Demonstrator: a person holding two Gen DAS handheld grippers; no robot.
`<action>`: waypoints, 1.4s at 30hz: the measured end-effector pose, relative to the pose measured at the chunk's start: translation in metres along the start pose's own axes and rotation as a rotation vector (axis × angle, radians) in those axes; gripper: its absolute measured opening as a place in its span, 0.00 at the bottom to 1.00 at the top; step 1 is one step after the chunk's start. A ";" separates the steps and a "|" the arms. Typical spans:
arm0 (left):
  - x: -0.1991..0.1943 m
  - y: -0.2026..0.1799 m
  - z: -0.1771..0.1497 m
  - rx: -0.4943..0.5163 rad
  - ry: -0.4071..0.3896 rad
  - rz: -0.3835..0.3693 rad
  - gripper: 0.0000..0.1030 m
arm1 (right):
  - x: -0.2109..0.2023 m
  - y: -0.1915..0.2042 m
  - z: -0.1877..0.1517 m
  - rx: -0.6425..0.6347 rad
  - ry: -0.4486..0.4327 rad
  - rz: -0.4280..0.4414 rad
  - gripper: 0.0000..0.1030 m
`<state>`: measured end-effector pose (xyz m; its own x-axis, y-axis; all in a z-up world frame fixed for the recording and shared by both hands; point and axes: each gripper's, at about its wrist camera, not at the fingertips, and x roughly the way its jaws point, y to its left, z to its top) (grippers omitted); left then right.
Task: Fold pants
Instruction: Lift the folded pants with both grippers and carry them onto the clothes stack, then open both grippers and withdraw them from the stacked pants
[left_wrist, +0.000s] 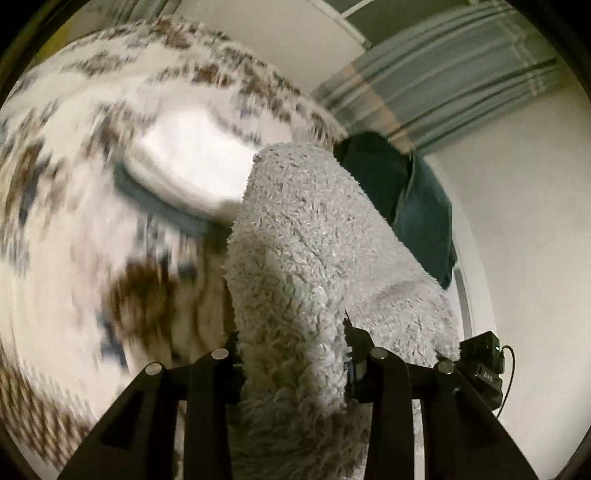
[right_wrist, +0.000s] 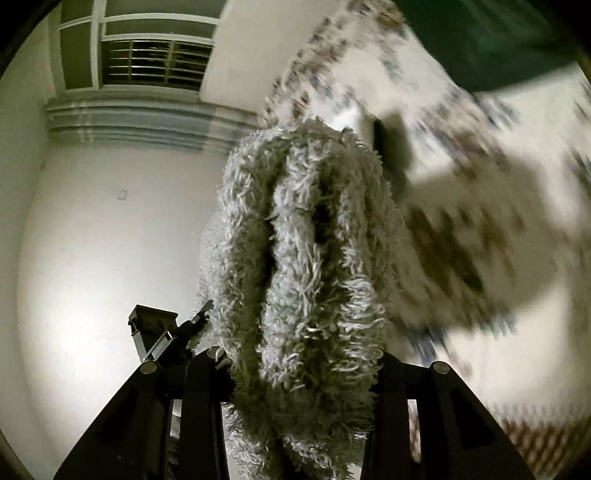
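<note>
Both grippers are clamped on one garment: the left gripper (left_wrist: 291, 354) has its jaws closed on a thick fold of the fluffy grey pants (left_wrist: 314, 240), and the right gripper (right_wrist: 299, 354) pinches another bunched part of the same pants (right_wrist: 306, 236), which stand up ahead of each camera, lifted off the bed. There is one pair of pants, two grippers, and one dark green cloth (left_wrist: 413, 199) lying at the far edge of the bed, just behind the pants in the left view. The patterned bedspread (left_wrist: 74, 166), white with brown and blue marks, is motion-blurred; a pale folded piece on it is too smeared to identify. In the right view the other gripper's body (right_wrist: 155, 332) shows just left of the pants. Bare white wall (right_wrist: 92, 240) stands beyond the bed, below a striped curtain (left_wrist: 461, 81) and a barred window (right_wrist: 155, 62).
</note>
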<state>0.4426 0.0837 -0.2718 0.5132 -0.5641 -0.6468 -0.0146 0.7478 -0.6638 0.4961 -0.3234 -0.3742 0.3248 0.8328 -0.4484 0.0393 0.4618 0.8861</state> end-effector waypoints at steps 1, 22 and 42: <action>0.003 0.002 0.033 0.007 -0.006 -0.006 0.32 | 0.018 0.017 0.026 -0.007 -0.017 0.004 0.37; 0.157 0.150 0.263 0.026 0.168 0.169 0.39 | 0.274 -0.008 0.250 0.050 0.046 -0.283 0.57; 0.015 -0.004 0.139 0.405 -0.111 0.615 0.90 | 0.168 0.169 0.072 -0.357 -0.322 -0.967 1.00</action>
<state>0.5700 0.1209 -0.2270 0.5985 0.0206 -0.8009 -0.0209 0.9997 0.0100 0.6252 -0.1278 -0.2909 0.5390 -0.0275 -0.8418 0.1516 0.9863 0.0648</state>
